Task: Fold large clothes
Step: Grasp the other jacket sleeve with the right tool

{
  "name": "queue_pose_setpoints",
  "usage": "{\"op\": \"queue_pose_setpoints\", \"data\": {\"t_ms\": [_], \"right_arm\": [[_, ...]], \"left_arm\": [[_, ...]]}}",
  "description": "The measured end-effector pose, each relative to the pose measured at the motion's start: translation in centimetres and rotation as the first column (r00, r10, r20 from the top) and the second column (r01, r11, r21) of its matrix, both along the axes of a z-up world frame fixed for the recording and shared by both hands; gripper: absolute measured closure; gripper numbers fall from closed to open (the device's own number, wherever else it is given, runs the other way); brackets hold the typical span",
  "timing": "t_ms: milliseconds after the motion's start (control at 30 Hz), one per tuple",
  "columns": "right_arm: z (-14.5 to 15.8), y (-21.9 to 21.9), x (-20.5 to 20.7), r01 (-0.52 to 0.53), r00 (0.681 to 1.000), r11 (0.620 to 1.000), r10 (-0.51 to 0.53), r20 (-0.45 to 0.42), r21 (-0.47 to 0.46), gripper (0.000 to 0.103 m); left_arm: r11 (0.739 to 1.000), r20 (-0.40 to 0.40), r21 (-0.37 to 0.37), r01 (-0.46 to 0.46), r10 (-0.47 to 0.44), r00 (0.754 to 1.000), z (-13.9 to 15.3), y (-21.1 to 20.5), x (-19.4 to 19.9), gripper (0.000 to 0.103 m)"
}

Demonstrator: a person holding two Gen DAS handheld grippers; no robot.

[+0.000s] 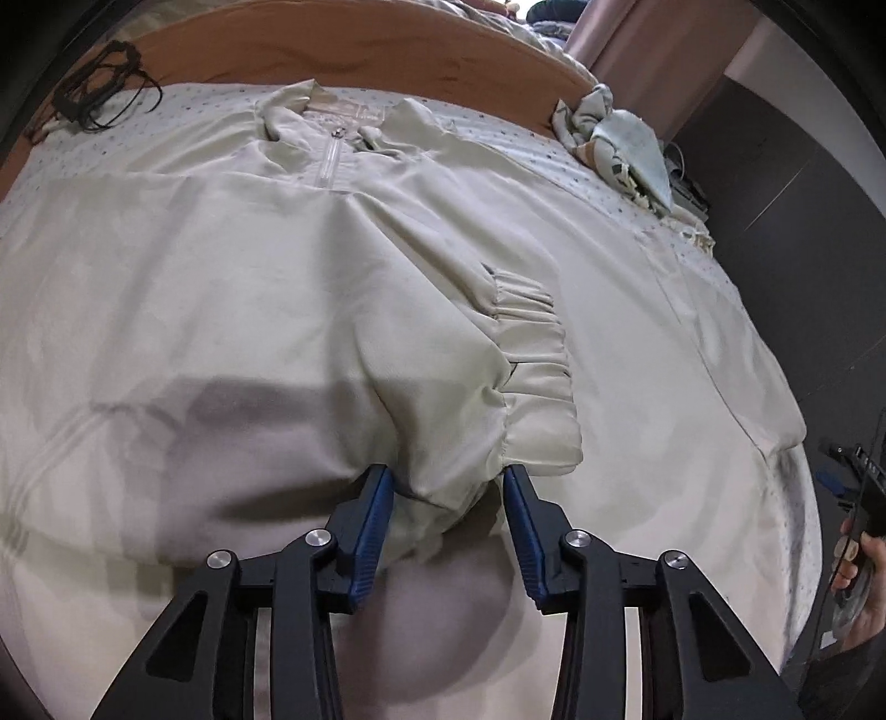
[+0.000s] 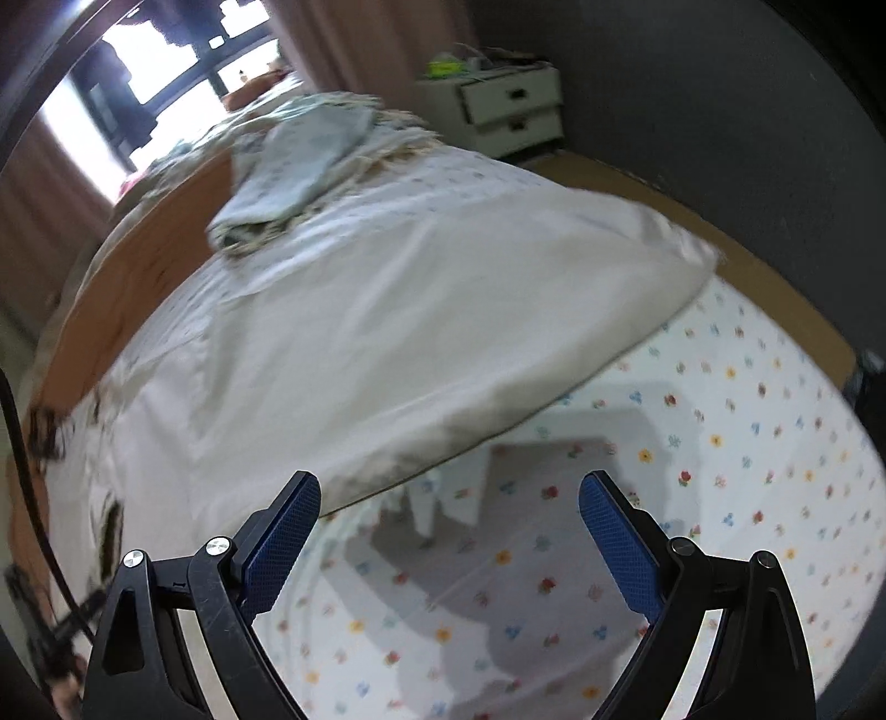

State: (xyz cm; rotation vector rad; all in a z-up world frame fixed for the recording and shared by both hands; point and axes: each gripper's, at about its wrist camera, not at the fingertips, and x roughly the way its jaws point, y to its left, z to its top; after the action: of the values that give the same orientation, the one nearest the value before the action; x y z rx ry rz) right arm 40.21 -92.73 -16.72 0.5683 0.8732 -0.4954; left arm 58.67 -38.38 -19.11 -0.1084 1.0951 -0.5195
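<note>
A pale cream jacket (image 1: 221, 288) lies spread on the bed, its zipper (image 1: 331, 160) and collar at the far side. One sleeve is folded across the body, ending in a ribbed elastic cuff (image 1: 531, 354). My left gripper (image 1: 448, 477) points down at the sleeve end just below that cuff. A bunch of sleeve fabric sits between its blue pads (image 1: 376, 526), touching the left one, and a gap shows at the right one. In the right wrist view the jacket (image 2: 387, 310) is blurred. My right gripper (image 2: 451, 483) hangs open over the floral sheet (image 2: 720, 443), just off the jacket's near edge, holding nothing.
An orange wooden bed frame (image 1: 332, 50) runs along the far side, with black cords (image 1: 99, 83) at its left end. Crumpled patterned cloth (image 1: 620, 144) lies at the far right corner. A hand (image 1: 864, 565) shows at the right edge. A white nightstand (image 2: 509, 105) stands beyond the bed.
</note>
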Motion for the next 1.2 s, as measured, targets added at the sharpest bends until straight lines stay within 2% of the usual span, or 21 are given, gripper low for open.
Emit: {"op": "queue_pose_setpoints", "data": {"t_ms": [67, 133, 300, 400, 467, 533, 633, 733, 867, 967, 1033, 1200], "right_arm": [[-1.0, -0.8, 0.2, 0.027, 1.000, 1.000, -0.027, 0.001, 0.001, 0.013], [-1.9, -1.6, 0.6, 0.045, 0.999, 0.999, -0.045, 0.001, 0.011, 0.027], [-3.6, -3.4, 1.8, 0.092, 0.996, 0.995, -0.092, 0.007, 0.031, 0.033], [-3.8, -4.2, 2.5, 0.118, 0.993, 0.993, -0.118, 0.024, 0.010, 0.038], [-3.9, -4.7, 3.0, 0.132, 0.991, 0.991, -0.131, 0.024, -0.004, 0.051], [-4.0, -5.3, 3.3, 0.147, 0.989, 0.989, -0.147, 0.027, -0.009, 0.077], [-3.9, -5.9, 3.4, 0.145, 0.988, 0.989, -0.145, 0.049, 0.000, 0.092], [-3.0, -5.3, 3.6, 0.121, 0.991, 0.991, -0.118, 0.058, -0.057, 0.095], [-1.0, -4.6, 3.7, 0.116, 0.990, 0.988, -0.107, 0.092, -0.102, 0.096], [0.8, -4.0, 3.8, 0.113, 0.989, 0.987, -0.099, 0.112, -0.117, 0.097], [2.4, -3.2, 3.9, 0.098, 0.989, 0.985, -0.081, 0.123, -0.143, 0.097], [6.3, -0.6, 3.9, 0.054, 0.987, 0.982, -0.026, 0.157, -0.182, 0.097]], "left_arm": [[1.000, 0.008, 0.018, 0.007, -0.007, 1.000, -0.1, -0.3, 0.4, 0.065], [0.999, 0.017, 0.029, 0.015, -0.015, 1.000, -0.2, -0.7, 0.6, 0.068], [0.999, 0.014, -0.041, 0.018, -0.017, 1.000, 0.5, -0.2, 1.0, 0.069], [0.997, 0.057, -0.078, 0.020, -0.016, 0.998, 1.6, 0.1, 1.0, 0.069], [0.996, 0.037, -0.085, 0.019, -0.016, 0.999, 1.5, 0.0, 1.4, 0.069], [0.996, 0.005, -0.090, -0.005, 0.006, 1.000, 1.4, 0.0, 1.7, 0.069], [0.994, 0.034, -0.105, -0.009, 0.013, 0.999, 2.2, 0.1, 1.2, 0.069], [0.996, 0.068, -0.085, 0.009, -0.003, 0.998, 2.9, 0.0, 0.6, 0.069], [0.996, 0.052, -0.084, -0.019, 0.023, 0.998, 3.1, 0.4, 0.3, 0.067], [0.996, 0.053, -0.084, -0.014, 0.018, 0.998, 3.3, 0.4, 0.0, 0.052], [0.998, 0.097, -0.064, -0.005, 0.011, 0.995, 3.9, 0.4, -0.4, 0.039], [0.999, 0.147, -0.037, -0.016, 0.021, 0.989, 4.9, 1.2, -0.9, 0.037]]}}
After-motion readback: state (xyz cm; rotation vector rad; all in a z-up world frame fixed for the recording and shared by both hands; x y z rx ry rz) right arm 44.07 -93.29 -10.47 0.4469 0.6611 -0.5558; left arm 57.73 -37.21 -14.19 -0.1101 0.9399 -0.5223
